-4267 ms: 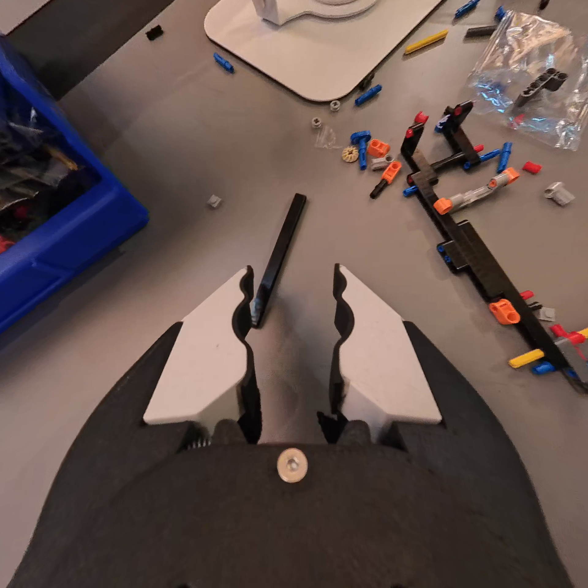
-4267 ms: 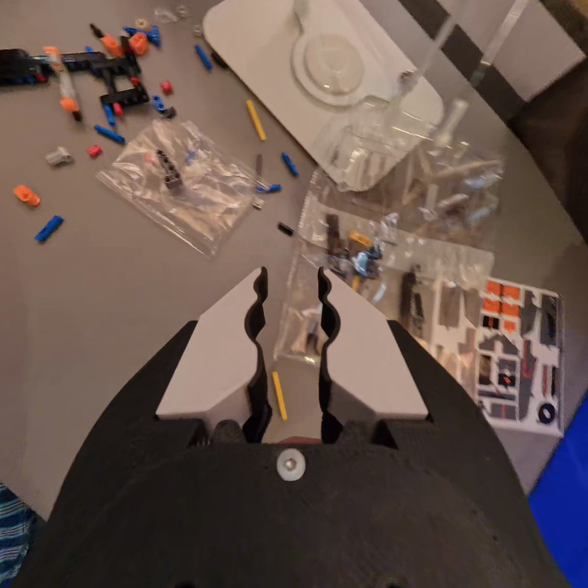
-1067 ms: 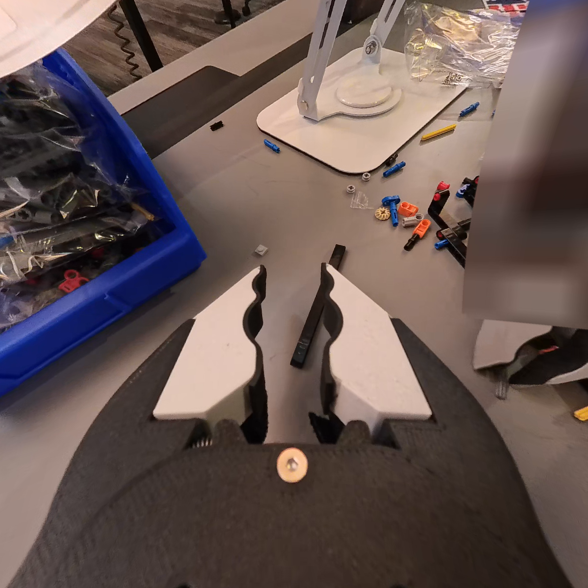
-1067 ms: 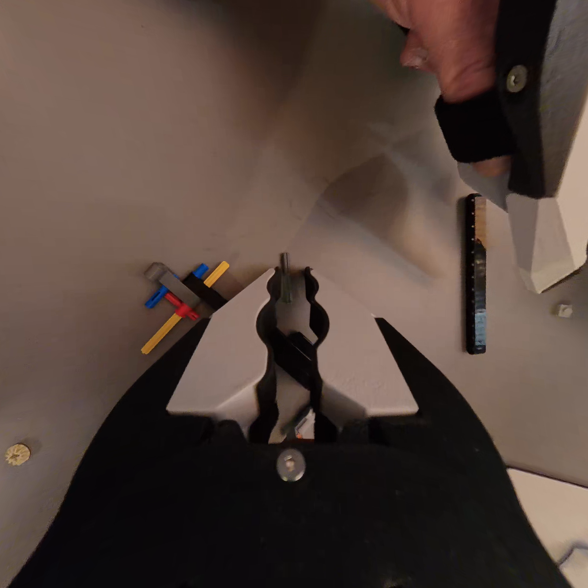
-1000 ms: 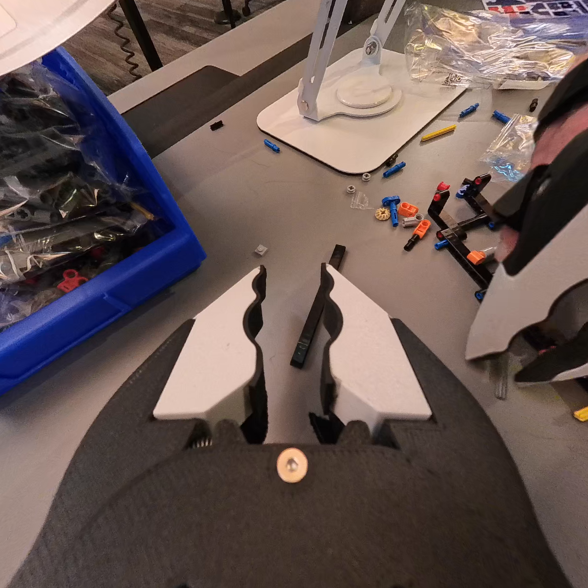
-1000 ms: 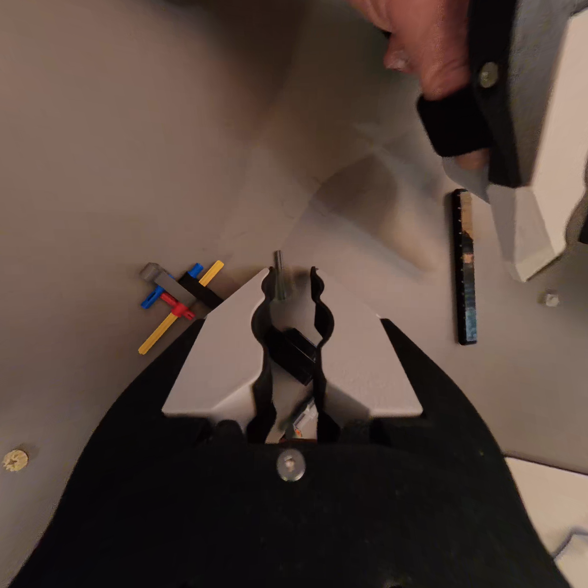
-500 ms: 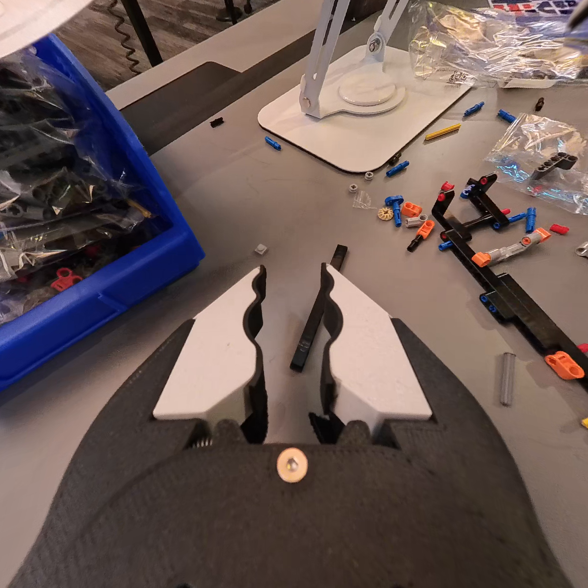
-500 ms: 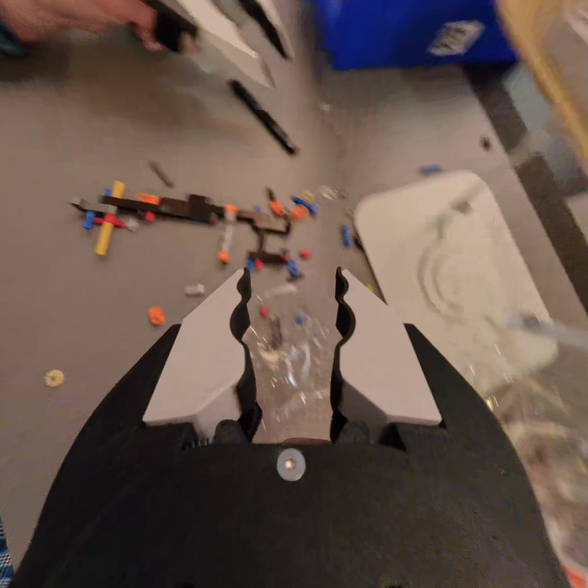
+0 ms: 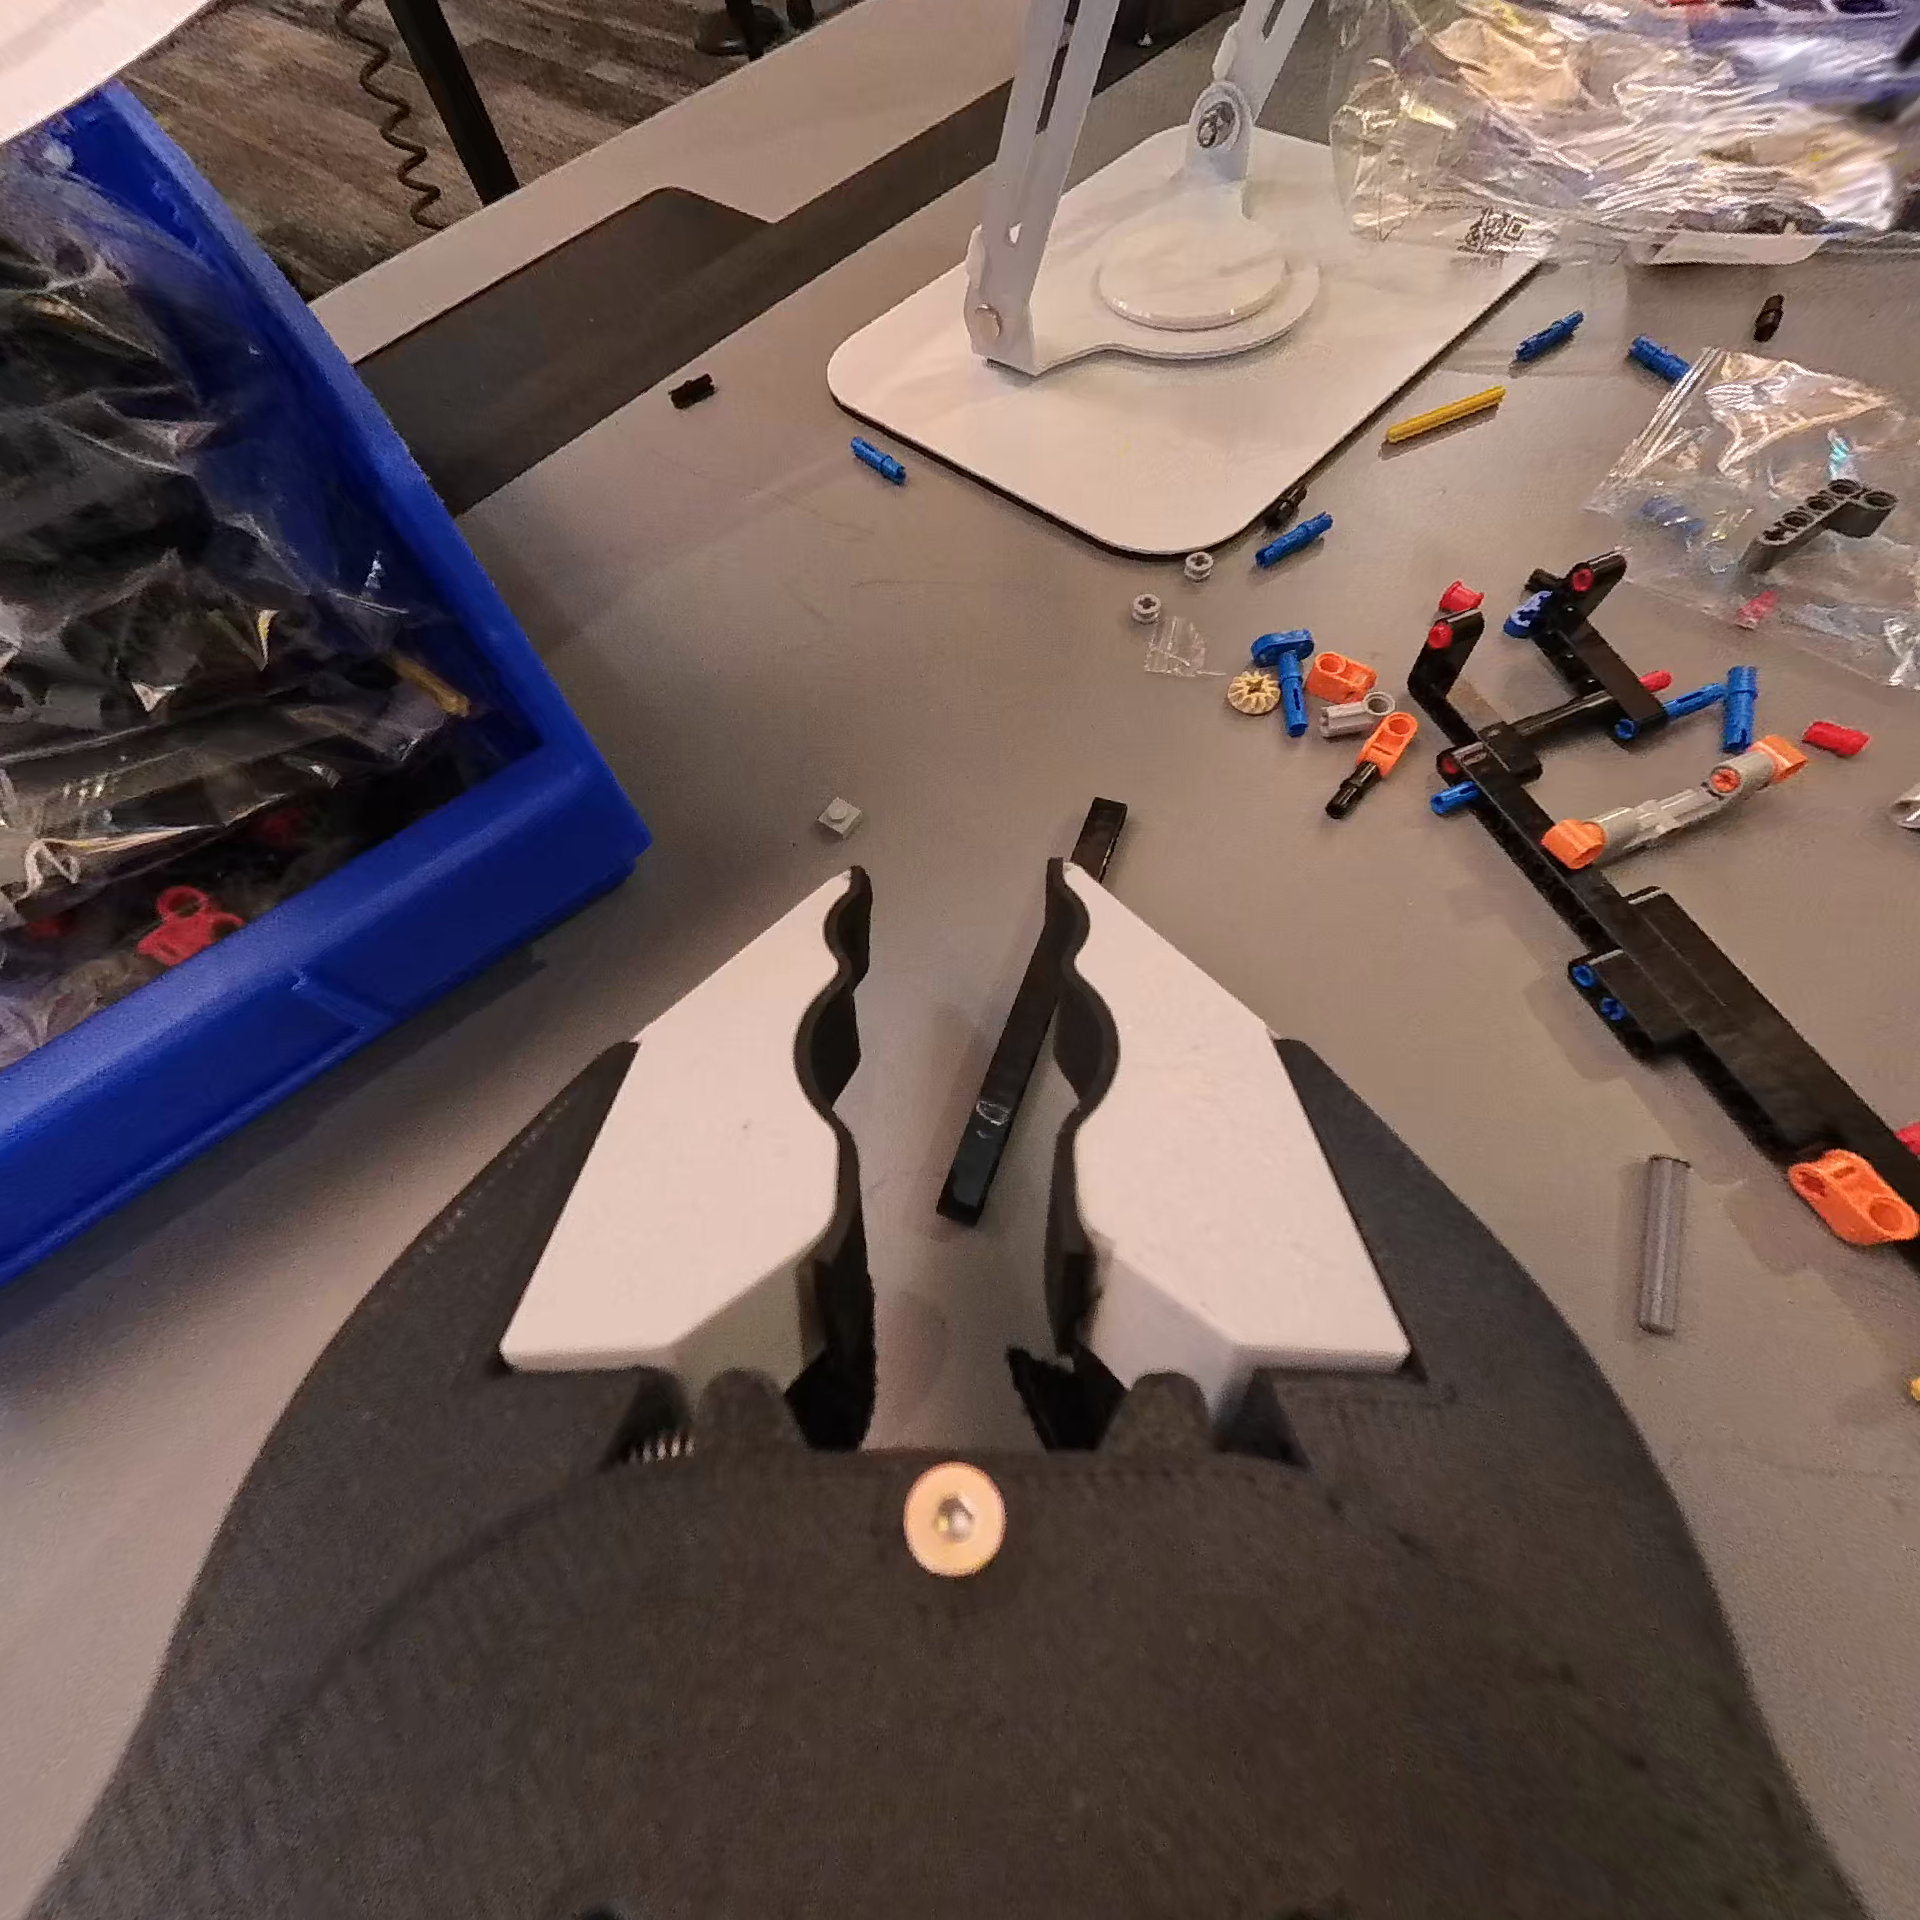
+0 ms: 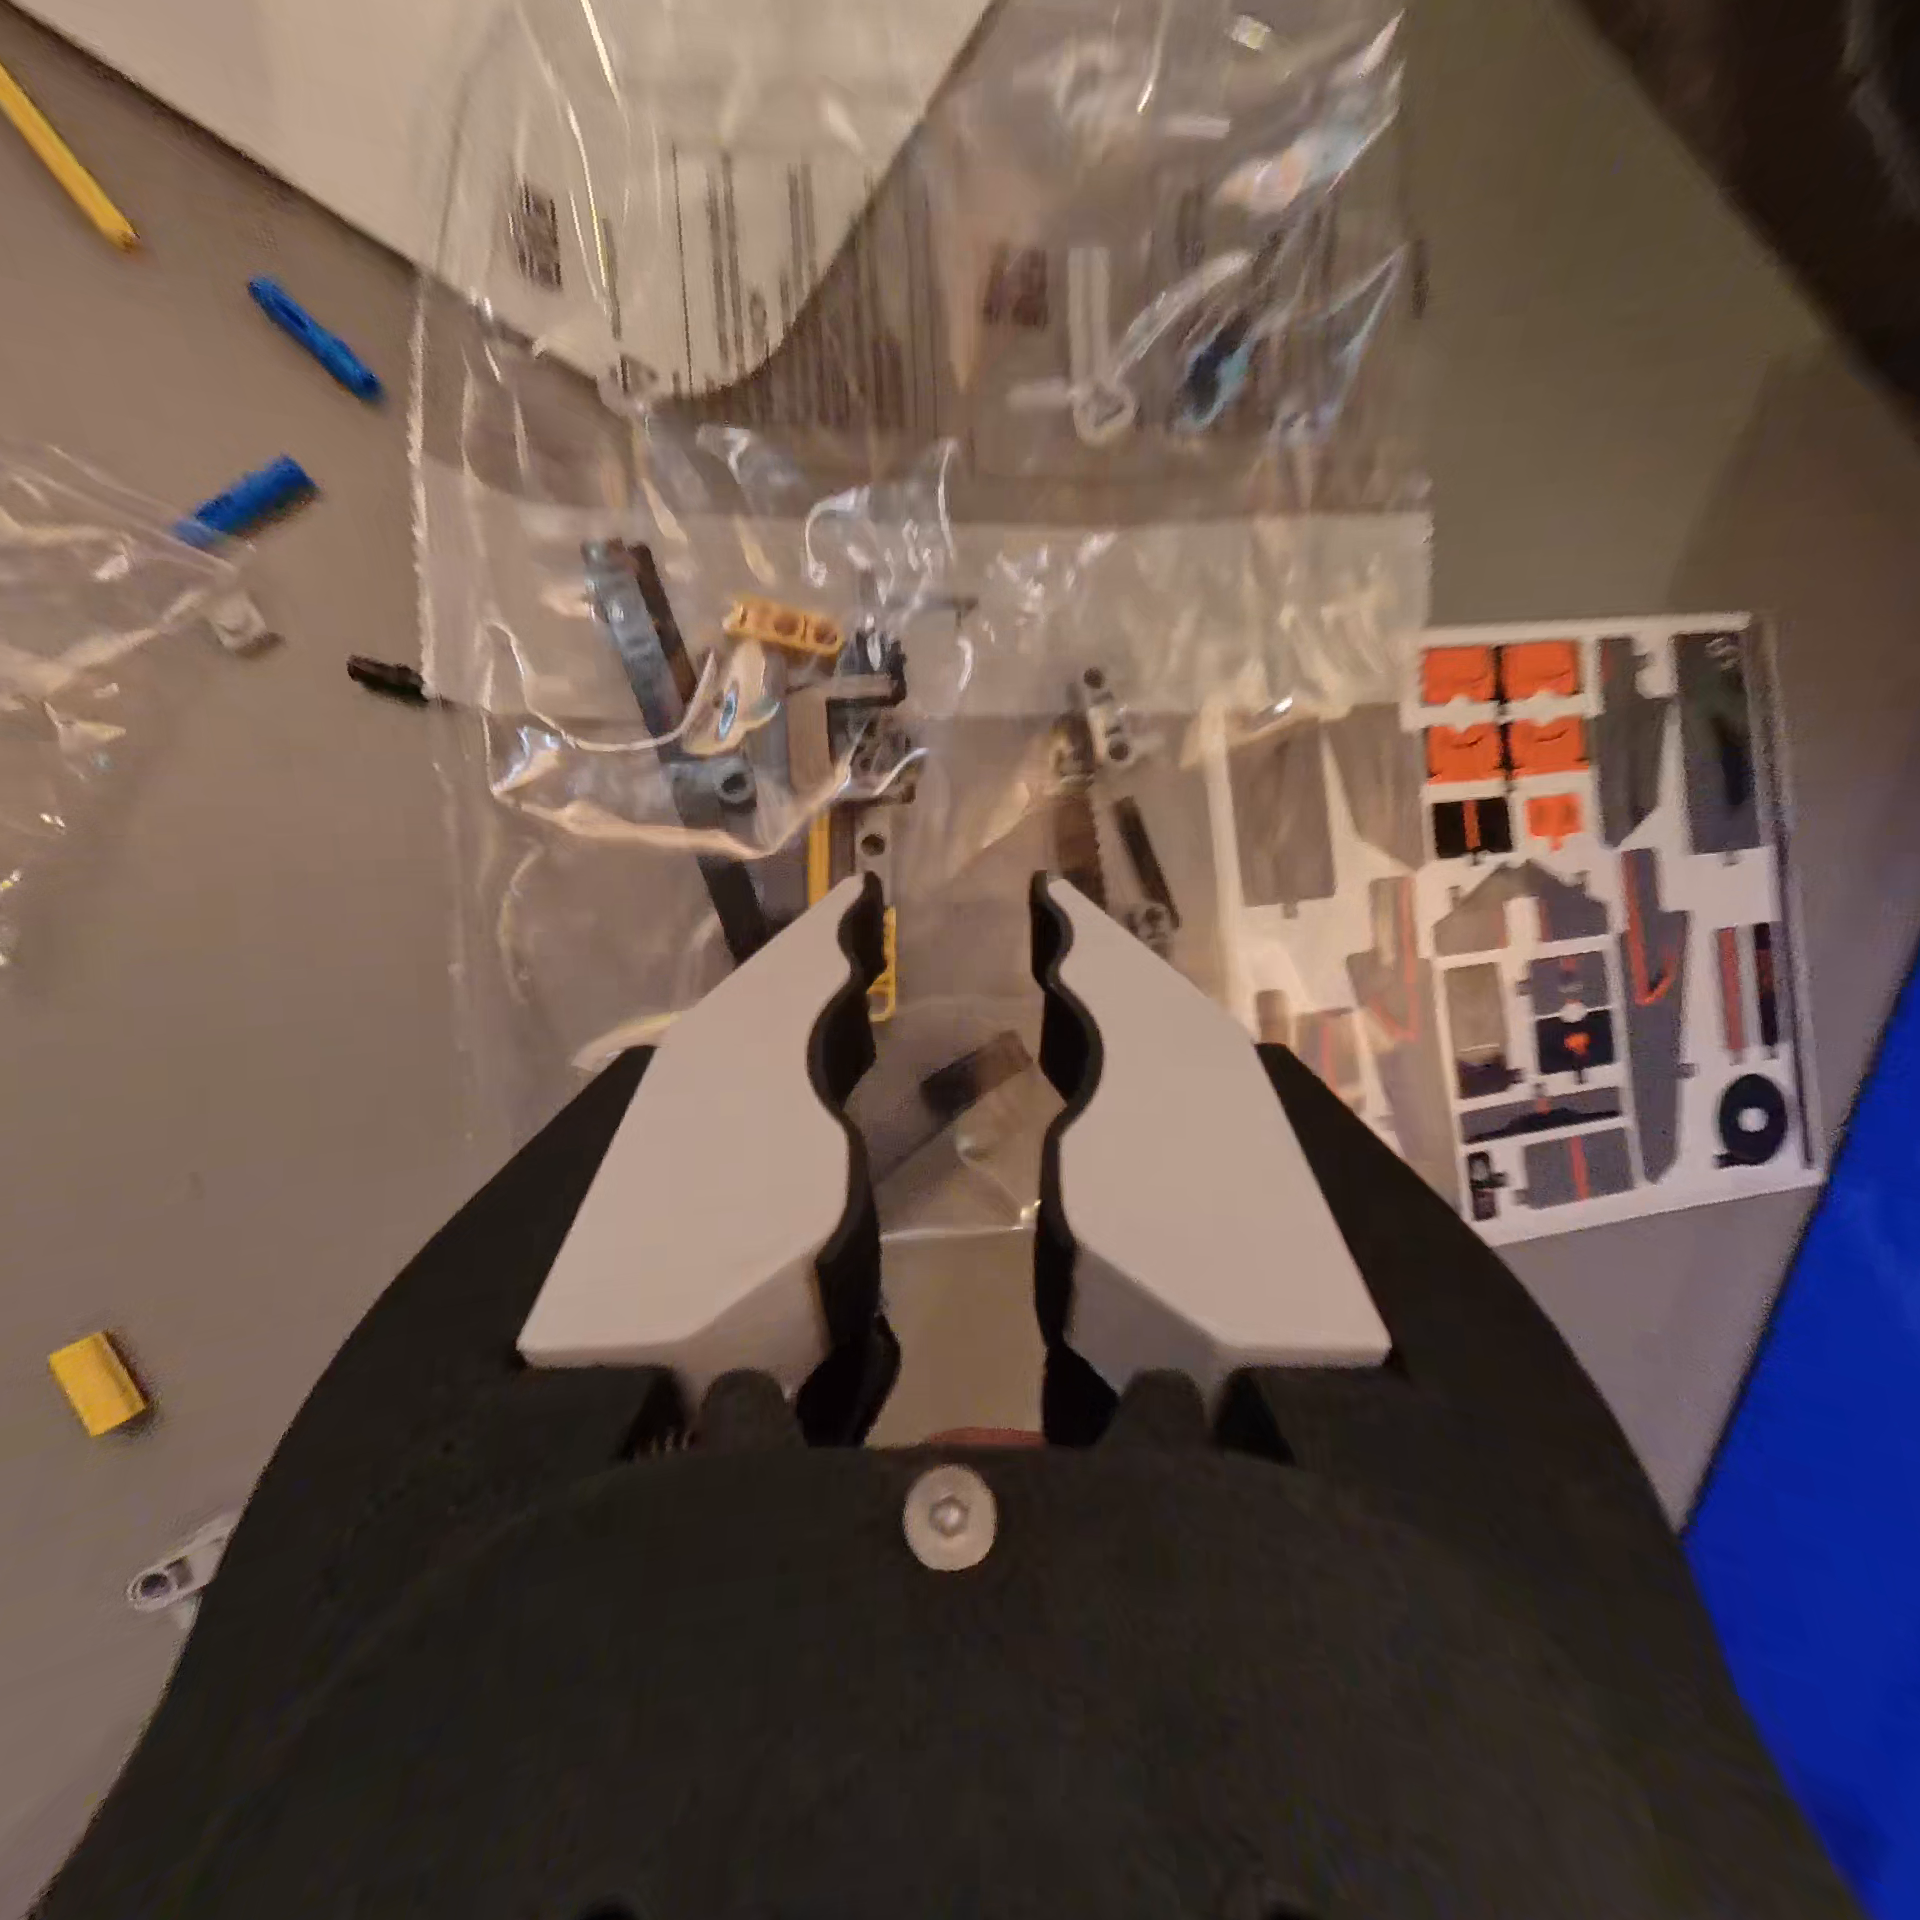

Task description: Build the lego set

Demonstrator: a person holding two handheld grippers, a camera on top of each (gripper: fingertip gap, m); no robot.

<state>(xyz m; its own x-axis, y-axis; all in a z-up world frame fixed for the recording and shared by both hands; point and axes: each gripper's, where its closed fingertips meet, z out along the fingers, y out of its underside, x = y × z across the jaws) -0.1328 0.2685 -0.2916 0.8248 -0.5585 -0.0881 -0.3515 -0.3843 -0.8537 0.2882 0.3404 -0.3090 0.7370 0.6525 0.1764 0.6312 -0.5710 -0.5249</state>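
The build looks barely begun: one long black assembly [image 9: 1662, 935] lies at right, loose pins around it. Left gripper [image 9: 956, 883] and right gripper [image 10: 951, 894] gape, empty; parts bags [image 10: 831, 623] remain unemptied.

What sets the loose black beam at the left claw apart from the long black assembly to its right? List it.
The black beam is bare and thin; the black assembly carries orange, blue and red pieces. The beam lies between the left claw's open jaws; the assembly lies clear of them. Both rest flat on the grey table.

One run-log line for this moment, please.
left gripper: open over black beam | right gripper: open, empty, above parts bag | assembly: untouched
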